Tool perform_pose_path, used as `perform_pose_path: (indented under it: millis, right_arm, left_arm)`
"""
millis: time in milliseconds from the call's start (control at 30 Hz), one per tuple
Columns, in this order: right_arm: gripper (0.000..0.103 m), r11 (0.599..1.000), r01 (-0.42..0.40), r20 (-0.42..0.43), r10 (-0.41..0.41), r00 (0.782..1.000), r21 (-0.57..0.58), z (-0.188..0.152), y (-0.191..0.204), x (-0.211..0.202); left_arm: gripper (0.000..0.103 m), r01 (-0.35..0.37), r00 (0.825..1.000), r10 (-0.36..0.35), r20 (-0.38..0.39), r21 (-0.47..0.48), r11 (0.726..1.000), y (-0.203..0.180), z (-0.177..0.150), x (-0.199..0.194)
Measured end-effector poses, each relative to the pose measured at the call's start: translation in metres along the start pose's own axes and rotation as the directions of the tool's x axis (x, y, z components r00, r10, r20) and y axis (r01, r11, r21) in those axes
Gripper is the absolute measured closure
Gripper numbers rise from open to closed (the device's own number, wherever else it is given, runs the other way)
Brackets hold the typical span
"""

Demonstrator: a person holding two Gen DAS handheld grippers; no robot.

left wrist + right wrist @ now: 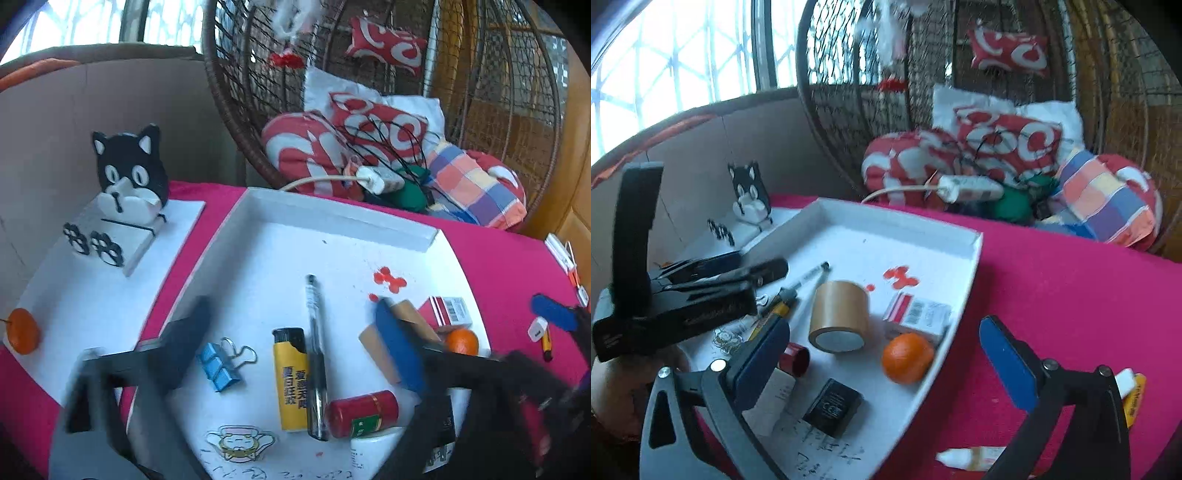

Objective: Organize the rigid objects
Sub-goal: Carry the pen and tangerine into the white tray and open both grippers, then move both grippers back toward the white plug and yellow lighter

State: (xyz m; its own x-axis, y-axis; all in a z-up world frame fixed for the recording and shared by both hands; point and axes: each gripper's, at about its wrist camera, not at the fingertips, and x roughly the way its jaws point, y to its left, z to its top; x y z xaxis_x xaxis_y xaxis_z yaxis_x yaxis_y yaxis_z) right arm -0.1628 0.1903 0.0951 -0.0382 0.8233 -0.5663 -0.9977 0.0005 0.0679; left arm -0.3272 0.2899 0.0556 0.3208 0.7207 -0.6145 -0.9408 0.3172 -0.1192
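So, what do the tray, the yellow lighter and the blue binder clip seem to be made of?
Tray: probably painted cardboard or foam board; matte white, square folded walls.
Yellow lighter: glossy plastic, printed, with a black top.
Blue binder clip: painted metal with bare wire handles.

Glossy plastic yellow lighter (290, 376), clear plastic pen (315, 354), matt white cardboard tray (343, 225), magenta cloth (1071, 280).

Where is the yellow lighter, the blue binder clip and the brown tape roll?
Yellow plastic lighter (291, 384): left wrist view, its printed body.
Blue metal binder clip (218, 366): left wrist view, its blue body.
Brown tape roll (840, 308): right wrist view, its outer side.
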Motion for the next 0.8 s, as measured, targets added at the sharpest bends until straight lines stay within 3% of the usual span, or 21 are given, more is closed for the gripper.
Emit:
perform_pose_path:
  millis: [133, 267, 400, 467, 600, 700, 800]
  right_arm:
    - [0.0, 0.994, 0.083, 0.076, -0.088, 0.993, 0.072, 0.0, -0.04, -0.039]
    - [0.0, 0.964, 0.197, 0.121, -0.22, 0.968, 0.177, -0.008, -0.093, -0.083]
    - [0.0, 0.916, 0.31, 0.125, -0.349, 0.929, 0.254, -0.022, -0.143, -0.12]
    - [0.0, 0.898, 0.339, 0.103, -0.38, 0.919, 0.281, -0.03, -0.162, -0.129]
    - [0.0, 0.878, 0.31, 0.016, -0.338, 0.941, 0.364, -0.053, -0.197, -0.124]
    - [0.0, 0.876, 0.352, -0.081, -0.345, 0.935, 0.33, -0.066, -0.202, -0.102]
    - [0.0, 0.886, 0.381, -0.132, -0.358, 0.925, 0.266, -0.071, -0.197, -0.088]
  left_arm:
    - [0.0, -0.03, 0.999, 0.029, 0.041, 0.013, 0.999, 0.0, 0.0, -0.016]
    - [0.0, -0.027, 0.996, 0.026, 0.088, 0.015, 1.0, -0.005, 0.003, -0.035]
    - [0.0, 0.051, 0.988, -0.059, 0.145, 0.059, 0.997, -0.027, 0.007, -0.058]
    - [0.0, 0.115, 0.981, -0.133, 0.139, 0.131, 0.985, -0.051, 0.006, -0.066]
    - [0.0, 0.246, 0.959, -0.274, 0.067, 0.276, 0.929, -0.104, -0.005, -0.077]
    - [0.0, 0.338, 0.934, -0.357, -0.01, 0.347, 0.875, -0.136, -0.019, -0.08]
    - [0.0, 0.467, 0.883, -0.44, -0.165, 0.409, 0.784, -0.164, -0.038, -0.076]
